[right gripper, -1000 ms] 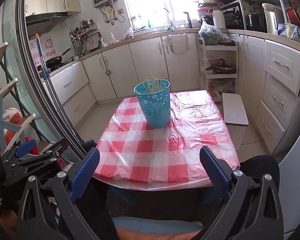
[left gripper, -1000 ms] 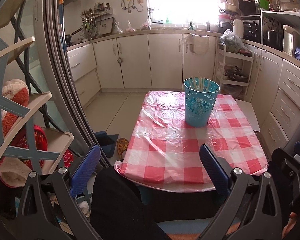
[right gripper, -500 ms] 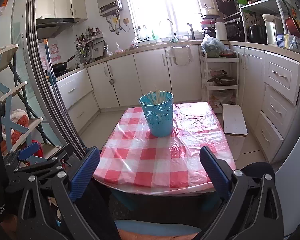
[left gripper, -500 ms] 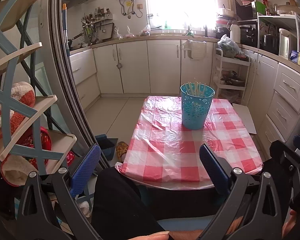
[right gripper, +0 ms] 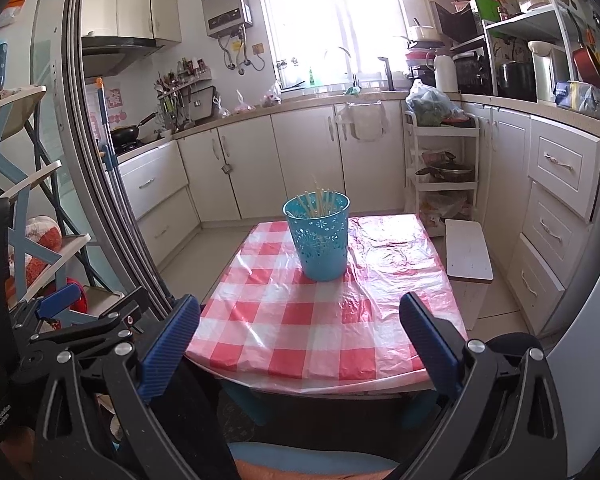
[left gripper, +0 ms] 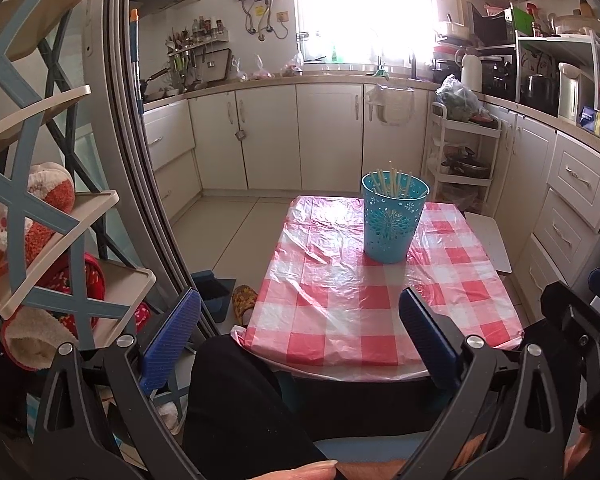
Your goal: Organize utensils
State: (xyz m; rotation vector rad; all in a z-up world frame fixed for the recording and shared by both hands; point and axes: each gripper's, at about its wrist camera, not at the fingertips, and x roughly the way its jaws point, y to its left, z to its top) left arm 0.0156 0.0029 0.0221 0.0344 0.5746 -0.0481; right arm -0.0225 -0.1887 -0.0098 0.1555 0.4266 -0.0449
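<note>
Both tongs are hanging wide apart and gripping nothing. The left gripper (left gripper: 299,334) is sitting low at the near edge of the table, over the person's dark-clad lap, and the right gripper (right gripper: 299,336) is sitting beside it at the same height — each one's black frame is showing at the edge of the other's view.

Beyond them the checked tablecloth (left gripper: 340,300) is lying bare on its near half. The turquoise cup (left gripper: 394,220) is standing upright well ahead of both tongs, toward the far middle of the table, and a bundle of pale chopsticks (left gripper: 392,182) is standing inside it, leaning against the rim.

No loose utensil is showing on the cloth, so the sorting is looking finished or near it, with the tongs resting clear. If anything is left, the next move is calling for a forward reach toward the cup — which one should go, I cannot tell.
</note>
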